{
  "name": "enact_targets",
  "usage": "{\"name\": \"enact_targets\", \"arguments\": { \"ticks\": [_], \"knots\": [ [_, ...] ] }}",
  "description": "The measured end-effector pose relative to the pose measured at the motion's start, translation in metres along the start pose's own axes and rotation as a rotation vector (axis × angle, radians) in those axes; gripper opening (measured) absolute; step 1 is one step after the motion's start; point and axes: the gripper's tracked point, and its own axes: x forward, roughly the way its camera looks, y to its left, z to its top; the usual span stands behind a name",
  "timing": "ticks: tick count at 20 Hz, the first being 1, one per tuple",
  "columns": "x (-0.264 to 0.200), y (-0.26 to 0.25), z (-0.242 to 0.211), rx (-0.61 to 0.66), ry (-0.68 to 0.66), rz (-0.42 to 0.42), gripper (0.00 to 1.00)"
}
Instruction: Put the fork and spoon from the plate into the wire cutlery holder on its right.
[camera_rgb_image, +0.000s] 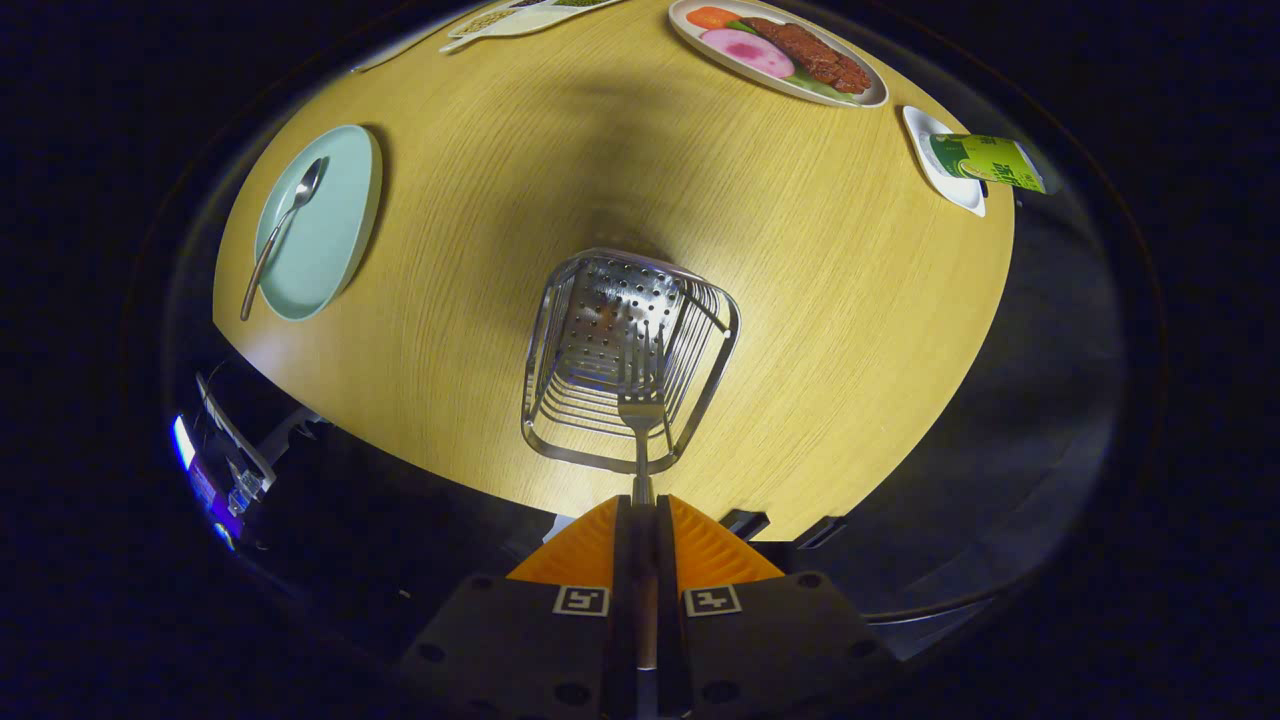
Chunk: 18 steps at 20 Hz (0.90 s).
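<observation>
The gripper (641, 505) has its two fingers (590, 545) pressed tight together on the handle of the fork (640, 420), which sticks straight out ahead of them. The fork's head and tines sit over the open mouth of the wire cutlery holder (600, 345), near the holder's closer rim; whether the tines touch the wires I cannot tell. The holder is a rounded-square basket of thin metal rods with a perforated metal plate inside, and it stands on the round wooden tabletop (480, 230) close to the table's near edge.

Taking the holder as the landmark: well to its left lies the pale green plate (340, 215), and the spoon (285, 225) rests on it, bowl pointing away from the fingers and handle running past the plate's nearer rim. Far beyond the holder and to its right is an oval dish (875, 97) carrying what look like slices of meat, a pink round piece, something orange and a bit of green. Further right of the holder, at the table's edge, a green can (985, 160) lies on its side on a small white dish (945, 180). Beyond the holder to the left, at the far rim of the table, there is another pale tray (510, 22), too cut off to make out.
</observation>
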Motion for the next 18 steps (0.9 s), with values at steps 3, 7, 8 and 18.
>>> {"name": "enact_targets", "arguments": {
  "ticks": [3, 7, 8, 18],
  "knots": [
    [-0.005, -0.002, -0.001, 0.006, -0.034, 0.011, 0.17],
    [-0.017, -0.009, 0.006, 0.038, -0.172, 0.024, 0.42],
    [-0.021, -0.008, 0.009, 0.056, -0.222, 0.036, 0.50],
    [-0.150, 0.070, 0.060, 0.205, -0.880, 0.126, 0.78]
  ]
}}
